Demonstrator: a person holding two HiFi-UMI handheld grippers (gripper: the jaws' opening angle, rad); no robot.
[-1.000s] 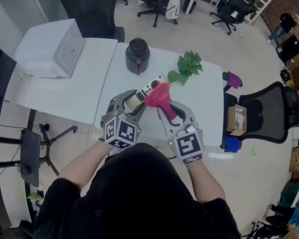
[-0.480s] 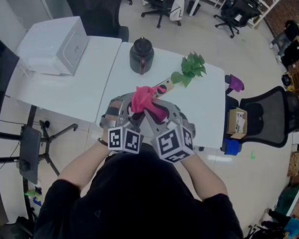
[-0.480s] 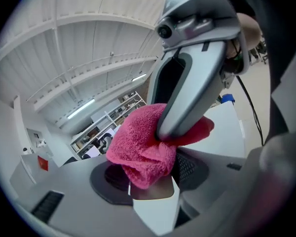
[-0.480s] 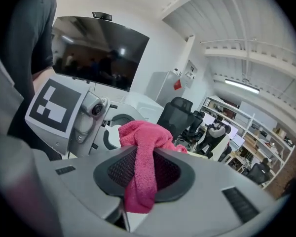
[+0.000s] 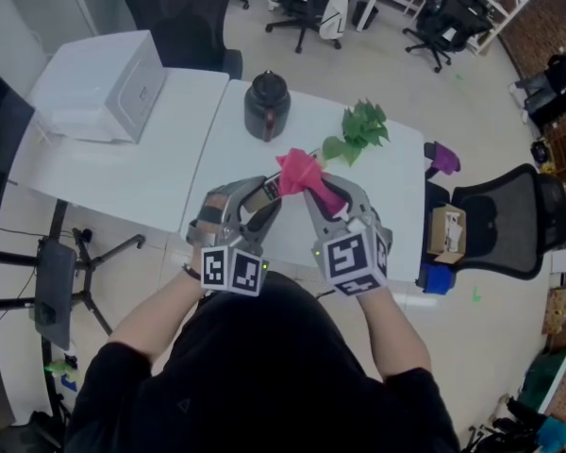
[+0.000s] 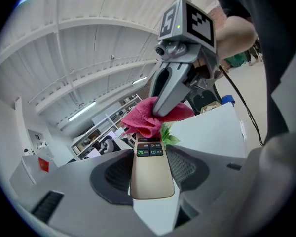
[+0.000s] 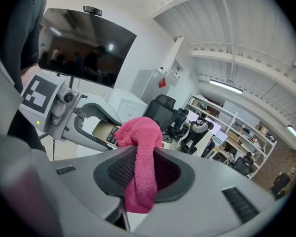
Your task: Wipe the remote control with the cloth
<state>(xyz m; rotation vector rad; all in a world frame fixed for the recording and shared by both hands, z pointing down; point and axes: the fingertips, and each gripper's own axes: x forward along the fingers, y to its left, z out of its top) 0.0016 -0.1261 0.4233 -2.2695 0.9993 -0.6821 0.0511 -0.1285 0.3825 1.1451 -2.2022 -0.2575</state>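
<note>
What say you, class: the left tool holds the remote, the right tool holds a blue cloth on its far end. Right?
The cloth is pink, not blue; the right gripper view shows it. The left tool does hold the remote, and the right tool holds the cloth on its far end.
</note>
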